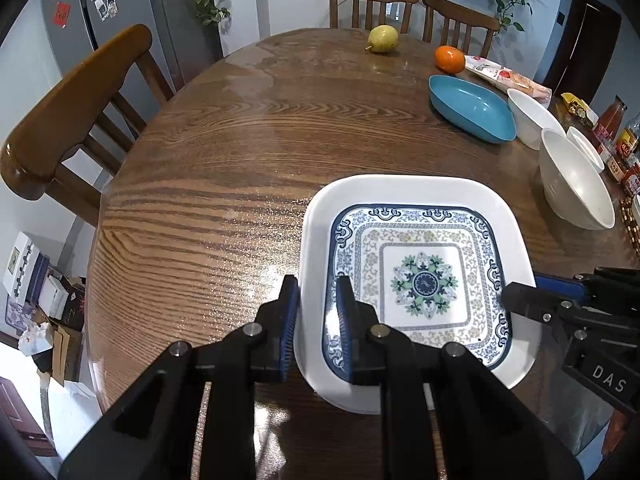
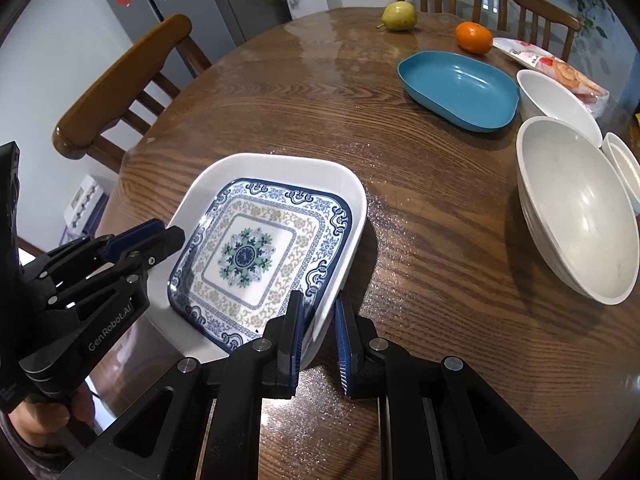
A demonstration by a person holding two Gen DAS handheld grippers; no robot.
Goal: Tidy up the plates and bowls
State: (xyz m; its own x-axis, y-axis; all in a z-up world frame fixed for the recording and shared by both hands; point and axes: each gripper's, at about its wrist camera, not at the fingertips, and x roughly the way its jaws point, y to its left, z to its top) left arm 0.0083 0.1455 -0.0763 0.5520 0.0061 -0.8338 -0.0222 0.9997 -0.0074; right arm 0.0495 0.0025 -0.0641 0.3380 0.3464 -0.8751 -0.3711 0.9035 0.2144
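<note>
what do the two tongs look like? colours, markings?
Both tongs, left and right, are matte black angular linkages with silver pivot pins and ribbed blue pads. The left body reads "GenRobot.AI" in the right wrist view; the right shows "DAS". No cables or sleeves visible.

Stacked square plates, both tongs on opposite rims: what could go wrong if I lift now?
1. The patterned plate sits loose inside the white dish; a tilt could slide it.
2. Left tongs and right tongs pinch only thin rim edges, so uneven lifting may slip.
3. The white bowl stands close by on the right.
</note>
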